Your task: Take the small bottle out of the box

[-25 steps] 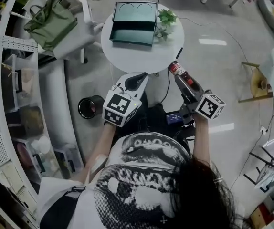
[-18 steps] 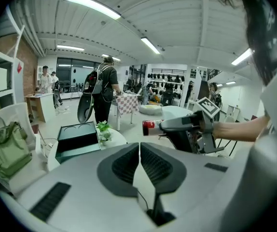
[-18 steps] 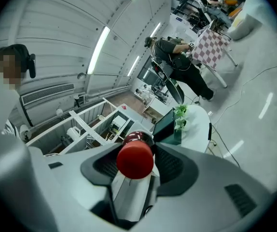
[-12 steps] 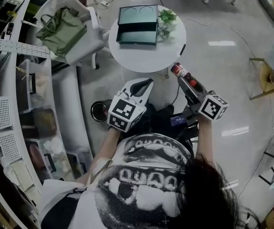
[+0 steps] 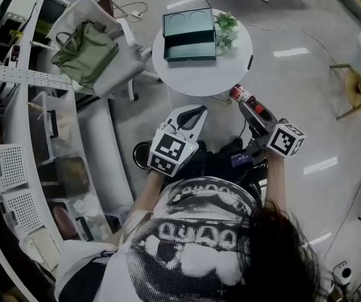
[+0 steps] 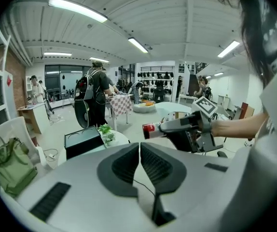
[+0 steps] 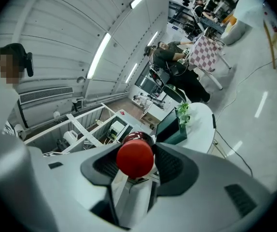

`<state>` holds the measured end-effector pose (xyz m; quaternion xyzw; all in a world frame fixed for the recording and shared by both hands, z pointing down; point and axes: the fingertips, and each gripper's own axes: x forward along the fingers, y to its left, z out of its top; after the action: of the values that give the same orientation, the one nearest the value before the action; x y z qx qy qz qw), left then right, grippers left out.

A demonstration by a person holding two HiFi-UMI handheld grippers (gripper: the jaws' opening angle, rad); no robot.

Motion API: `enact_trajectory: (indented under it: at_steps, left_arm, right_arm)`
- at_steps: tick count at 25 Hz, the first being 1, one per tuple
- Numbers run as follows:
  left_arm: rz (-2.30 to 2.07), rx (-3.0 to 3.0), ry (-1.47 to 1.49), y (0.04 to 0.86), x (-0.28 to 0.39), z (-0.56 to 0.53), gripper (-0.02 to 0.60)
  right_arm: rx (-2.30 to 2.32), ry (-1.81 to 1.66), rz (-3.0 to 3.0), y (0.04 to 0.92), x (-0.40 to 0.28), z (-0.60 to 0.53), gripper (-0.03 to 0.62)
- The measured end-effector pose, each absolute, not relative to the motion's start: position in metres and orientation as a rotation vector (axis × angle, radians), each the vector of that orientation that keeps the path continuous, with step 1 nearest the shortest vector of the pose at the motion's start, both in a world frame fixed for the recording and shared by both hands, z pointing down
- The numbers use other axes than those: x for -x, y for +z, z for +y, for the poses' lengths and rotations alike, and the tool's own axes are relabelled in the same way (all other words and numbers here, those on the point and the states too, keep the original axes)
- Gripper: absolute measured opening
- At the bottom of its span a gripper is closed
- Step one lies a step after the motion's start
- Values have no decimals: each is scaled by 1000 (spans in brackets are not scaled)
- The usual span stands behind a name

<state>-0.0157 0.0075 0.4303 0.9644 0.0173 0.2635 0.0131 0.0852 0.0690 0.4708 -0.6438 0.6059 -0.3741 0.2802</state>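
Observation:
The dark green box [image 5: 189, 36] lies open on the round white table [image 5: 231, 74], and it shows again as the box [image 6: 82, 141] and the box [image 7: 170, 126] in the two gripper views. My right gripper [image 5: 239, 97] is shut on the small bottle [image 5: 238, 94], which has a red cap [image 7: 135, 158] and juts out past the jaw tips. The small bottle [image 6: 151, 129] is held level, off the table's near right edge. My left gripper [image 5: 192, 112] hangs near the table's front edge, its jaws shut with nothing between them.
A small potted plant [image 5: 225, 26] stands beside the box. A white chair with an olive green bag [image 5: 85, 50] is left of the table. Shelving [image 5: 17, 131] runs along the left. A dark round bin [image 5: 141, 151] sits on the floor near my legs. People [image 6: 96, 98] stand far off.
The table and box have shifted up and to the right in the head view as I stepped back. Both grippers keep their pose, and the bottle stays in the right one.

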Motion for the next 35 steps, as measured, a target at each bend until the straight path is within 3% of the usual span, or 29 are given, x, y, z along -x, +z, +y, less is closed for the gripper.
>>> enact_trajectory:
  at_steps: [13, 35]
  left_arm:
    - [131, -3003, 716, 430, 88, -33, 17]
    - [214, -2986, 658, 433, 99, -40, 17]
  right_arm:
    - [1805, -969, 1539, 463, -12, 53, 215]
    - [1715, -918, 1488, 447, 12, 40, 215]
